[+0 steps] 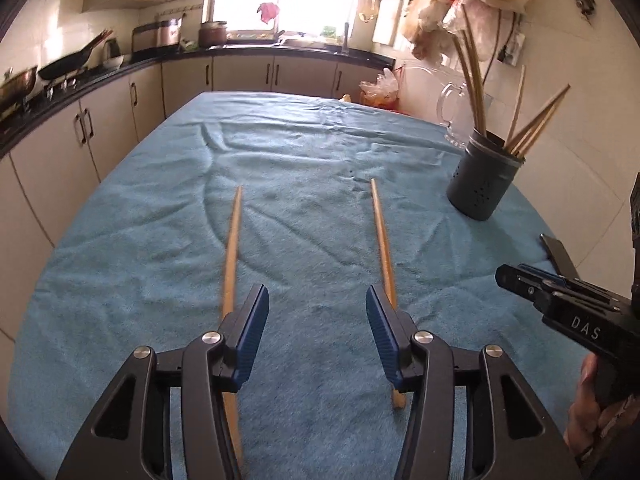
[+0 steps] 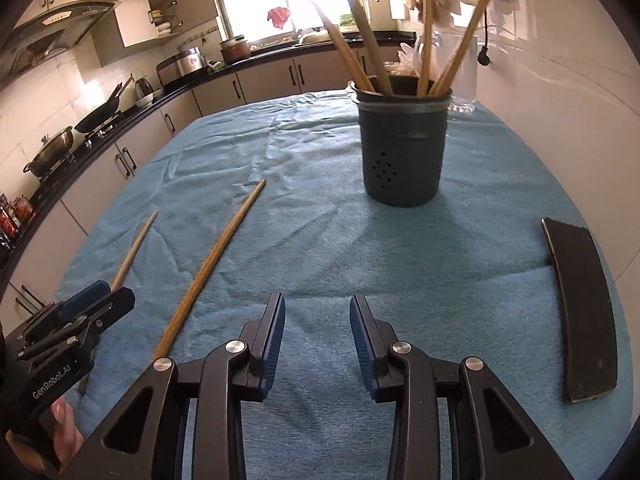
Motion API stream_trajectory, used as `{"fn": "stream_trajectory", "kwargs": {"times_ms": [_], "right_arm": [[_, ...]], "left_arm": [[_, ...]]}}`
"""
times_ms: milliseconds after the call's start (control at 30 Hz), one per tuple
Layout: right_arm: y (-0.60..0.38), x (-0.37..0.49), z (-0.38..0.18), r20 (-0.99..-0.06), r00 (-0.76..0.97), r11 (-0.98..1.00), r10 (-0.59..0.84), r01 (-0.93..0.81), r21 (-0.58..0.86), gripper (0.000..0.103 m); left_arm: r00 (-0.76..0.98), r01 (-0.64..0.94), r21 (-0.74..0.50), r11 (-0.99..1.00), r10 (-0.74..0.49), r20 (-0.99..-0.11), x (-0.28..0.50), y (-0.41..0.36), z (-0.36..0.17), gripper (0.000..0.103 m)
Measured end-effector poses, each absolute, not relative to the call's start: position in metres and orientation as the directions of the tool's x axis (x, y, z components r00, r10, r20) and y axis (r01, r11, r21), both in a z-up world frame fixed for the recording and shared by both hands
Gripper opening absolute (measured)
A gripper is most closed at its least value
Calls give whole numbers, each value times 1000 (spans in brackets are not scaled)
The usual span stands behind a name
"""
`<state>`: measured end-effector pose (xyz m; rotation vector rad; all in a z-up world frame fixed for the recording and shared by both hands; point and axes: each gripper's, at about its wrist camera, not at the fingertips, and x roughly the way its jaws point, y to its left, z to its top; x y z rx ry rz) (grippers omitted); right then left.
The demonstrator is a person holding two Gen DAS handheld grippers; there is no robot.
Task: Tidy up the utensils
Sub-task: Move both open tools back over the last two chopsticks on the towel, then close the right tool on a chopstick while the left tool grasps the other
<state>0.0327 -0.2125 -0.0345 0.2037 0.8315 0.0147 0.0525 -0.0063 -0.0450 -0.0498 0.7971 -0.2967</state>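
My left tongs (image 1: pixel 318 332) hung low over the bench (image 1: pixel 300 152), which was spread with a blue towel, and their blue pads stood wide apart with nothing between them. Two loose chopsticks lay on the towel under them, pointing away from me: the left chopstick (image 1: pixel 232 248) ran out from beneath the left pad, and the right chopstick (image 1: pixel 383 240) ran out from beneath the right pad, so the open gap sat over the bare towel between the two. I could not tell whether either pad touched the wood. My right tongs (image 2: pixel 318 340) were also open, a little less wide, holding nothing, and they hovered over bare towel to the right of both chopsticks, facing the dark perforated holder (image 2: pixel 404 156). That holder stood upright toward the far right of the bench, with several more chopsticks (image 2: pixel 460 44) leaning out of it at different angles. A flat black slab (image 2: pixel 580 312) lay on the towel near the right edge, well apart from the holder. Behind the holder stood a clear glass jug (image 1: pixel 454 114), close to the tiled wall. Beyond the bench ran the dark kitchen counter (image 1: pixel 120 66) with pans on the stove at the left.
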Motion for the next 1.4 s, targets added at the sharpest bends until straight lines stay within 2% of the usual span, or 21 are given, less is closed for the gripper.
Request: {"fn": "stream_trajectory", "kwargs": {"times_ms": [167, 533, 700, 833, 1000, 1067, 1267, 1400], "right_arm": [[-207, 44, -25, -740, 657, 975, 143, 35, 219, 43], [-162, 115, -26, -800, 549, 962, 242, -26, 272, 43], [-155, 158, -38, -846, 476, 961, 242, 2, 276, 37], [-157, 190, -51, -882, 413, 961, 228, 51, 272, 22], [-150, 203, -56, -904, 388, 975, 180, 49, 215, 18], [-142, 202, -57, -907, 377, 978, 186, 14, 207, 10], [-133, 182, -56, -891, 365, 962, 270, -57, 268, 7], [-136, 158, -42, -847, 428, 947, 315, -88, 308, 7]], "left_arm": [[674, 218, -204, 954, -298, -676, 41, 26, -29, 49], [668, 111, -241, 964, -252, -700, 42, 86, -27, 50], [667, 101, -245, 964, -248, -702, 39, 95, -29, 50], [660, 87, -251, 964, -244, -710, 40, 103, -31, 50], [645, 69, -255, 964, -239, -726, 44, 110, -34, 50], [633, 71, -262, 963, -246, -734, 47, 110, -35, 50], [578, 109, -255, 961, -270, -770, 63, 92, -34, 50], [497, 139, -234, 962, -272, -824, 89, 67, -40, 50]]}}
